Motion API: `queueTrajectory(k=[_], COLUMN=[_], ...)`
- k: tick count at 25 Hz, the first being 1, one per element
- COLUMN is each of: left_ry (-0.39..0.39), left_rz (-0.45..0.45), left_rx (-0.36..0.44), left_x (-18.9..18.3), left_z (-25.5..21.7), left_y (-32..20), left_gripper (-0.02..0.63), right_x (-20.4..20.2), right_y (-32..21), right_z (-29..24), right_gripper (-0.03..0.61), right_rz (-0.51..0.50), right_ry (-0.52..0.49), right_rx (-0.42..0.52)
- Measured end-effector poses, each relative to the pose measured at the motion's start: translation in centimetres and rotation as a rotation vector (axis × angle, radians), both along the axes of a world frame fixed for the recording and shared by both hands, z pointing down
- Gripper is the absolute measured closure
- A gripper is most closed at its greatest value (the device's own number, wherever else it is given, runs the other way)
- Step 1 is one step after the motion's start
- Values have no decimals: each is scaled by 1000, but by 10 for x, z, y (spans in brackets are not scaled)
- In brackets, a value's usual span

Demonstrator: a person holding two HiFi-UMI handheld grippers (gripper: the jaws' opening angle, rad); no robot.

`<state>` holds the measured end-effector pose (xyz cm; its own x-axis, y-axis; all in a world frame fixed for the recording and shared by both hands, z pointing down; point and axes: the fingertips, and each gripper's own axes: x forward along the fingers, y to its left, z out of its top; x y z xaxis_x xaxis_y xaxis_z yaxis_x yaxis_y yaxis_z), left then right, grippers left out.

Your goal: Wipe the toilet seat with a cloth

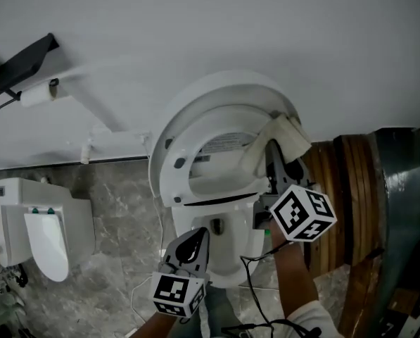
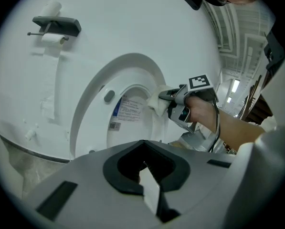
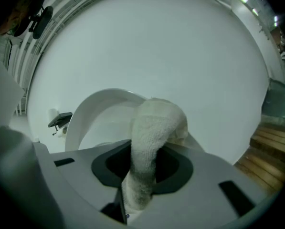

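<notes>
Black paper holder [image 1: 23, 65] up on the white wall [image 1: 266, 27], roll [image 1: 37, 95] tucked right under it. White pipe [image 1: 118, 144] runs below and right of it. White flap-front box [image 1: 37, 224] well below it on grey stone floor [image 1: 118, 259]. Wooden slats [image 1: 347, 196] far right of it.

Plain white wall [image 1: 195, 27] ahead of me, evenly lit. High on it to my left is a black shelf-topped paper holder [image 1: 23, 62] with a white roll [image 1: 37, 95] beneath. A white pipe [image 1: 118, 144] runs along the wall's foot. Floor [image 1: 118, 217] is grey marbled tile. A white boxy unit [image 1: 41, 231] stands at far left. To my right are brown wooden slats [image 1: 347, 196], then a dark grey-green panel [image 1: 406, 210]. Strip lights [image 2: 235, 86] overhead.
</notes>
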<state>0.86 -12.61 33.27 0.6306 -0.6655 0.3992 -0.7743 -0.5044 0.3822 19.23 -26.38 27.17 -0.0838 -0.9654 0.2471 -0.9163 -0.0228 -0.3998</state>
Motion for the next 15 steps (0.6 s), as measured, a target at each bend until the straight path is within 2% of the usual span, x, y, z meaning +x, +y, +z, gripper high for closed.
queueTrajectory(k=[4,11,15], left_ry=[-3,-5,-15], left_rz=[-1,5,1], left_rx=[-21,-10,-11], left_x=[8,17,17], left_z=[25,40,50], left_y=[6,13,19], left_gripper=[612,612,612], right_x=[12,18,22], right_y=[15,36,45], right_z=[18,43,63], right_gripper=[477,477,477], right_rz=[13,37,62], right_ry=[-36,-103,-95], right_rx=[9,66,31])
